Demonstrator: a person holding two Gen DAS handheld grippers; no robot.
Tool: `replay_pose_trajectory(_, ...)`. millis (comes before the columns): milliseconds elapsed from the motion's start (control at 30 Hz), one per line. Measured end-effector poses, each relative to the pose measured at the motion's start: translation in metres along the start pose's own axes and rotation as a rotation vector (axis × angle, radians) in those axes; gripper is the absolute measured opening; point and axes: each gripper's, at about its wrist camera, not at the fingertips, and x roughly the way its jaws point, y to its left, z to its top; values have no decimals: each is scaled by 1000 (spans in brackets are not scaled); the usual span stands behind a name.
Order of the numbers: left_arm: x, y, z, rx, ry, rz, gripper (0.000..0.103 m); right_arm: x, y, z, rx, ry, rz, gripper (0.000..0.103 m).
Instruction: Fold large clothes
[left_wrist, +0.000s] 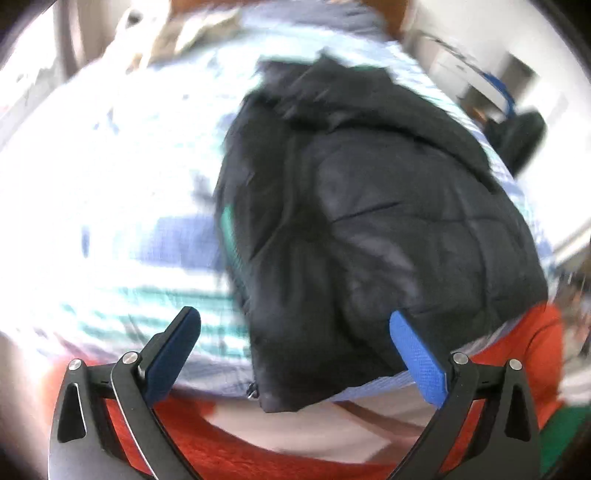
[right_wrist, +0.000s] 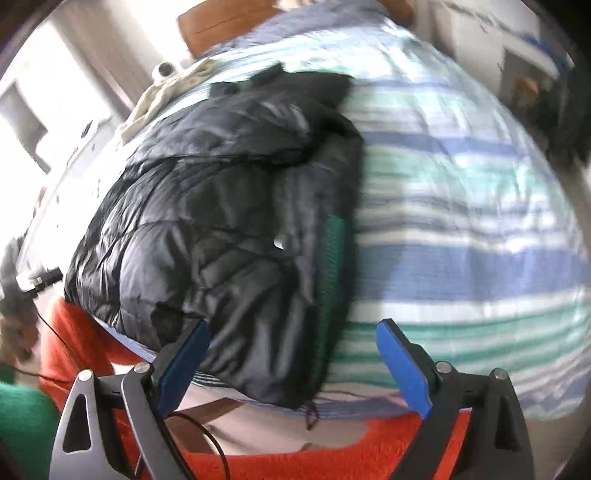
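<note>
1. The black puffer jacket (left_wrist: 369, 229) lies on a bed covered with a striped blue, teal and white bedspread (right_wrist: 461, 229), its hem end at the near edge of the bed, hanging a little over it, and its hood or collar end pointing toward the far side.
2. It looks partly folded to me: the jacket forms a long narrow slab, with one side seemingly turned in over the body so that a strip of green lining (right_wrist: 334, 258) shows along one long edge. I cannot tell whether both sleeves are tucked in.
3. What seems left is the crosswise fold, bringing the hem up toward the collar or the other way, to make a compact bundle; the length is still fully stretched out.
4. The left gripper (left_wrist: 295, 347) hovers above the near hem with its fingers spread wide, holding nothing.
5. The right gripper (right_wrist: 293, 354) hangs over the same near end, also spread wide and empty, with the hem corner showing between its blue pads (right_wrist: 402, 365).
6. The jacket is quilted, glossy and puffy, with stitched panels, a drawcord (right_wrist: 312, 413) dangling from the hem and a small zip pull (left_wrist: 253, 391) near the bottom corner.
7. Both views are motion-blurred, so finer detail is uncertain.
8. An orange rug (right_wrist: 295, 465) lies on the floor below the bed edge.
</note>
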Motion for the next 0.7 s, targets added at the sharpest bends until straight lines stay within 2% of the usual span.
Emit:
replay_pose_trajectory(67, 26, 9, -2, -59, 67, -75, 101, 16, -10, -2, 45, 30, 54, 94)
replay_pose_trajectory(133, 42, 12, -7, -89, 109, -85, 100, 27, -12, -5, 67, 42, 121, 94)
replay_pose_trajectory(200, 45, 10, -10, -99, 116, -94, 96, 33, -10, -5, 83, 48, 179, 92)
replay_pose_trajectory(267, 45, 10, -13, -116, 132, -131, 78, 36, -1, -3, 77, 62, 220, 64)
replay_pose_trajectory(300, 44, 11, -14, -128, 144, -157, 59, 37, 2, 0, 60, 66, 186, 33)
replay_pose_trajectory(333, 44, 12, -15, -139, 155, -174, 38, 37, 4, 2, 53, 72, 175, 27)
replay_pose_trajectory(400, 38, 11, -15, -163, 169, -211, 23, 34, 5, 6, 75, 72, 209, 19)
replay_pose_trajectory(467, 20, 6, -10, -146, 148, -206, 18, 20, 9, 12, 82, 56, 234, 17)
replay_pose_trajectory(600, -21, -4, 0, -92, 72, -213, 17, -27, 13, 22, 78, -19, 291, 16)
replay_pose_trajectory(700, -42, -2, -6, -81, 68, -237, 17, -50, 12, 14, 79, -20, 312, 16)
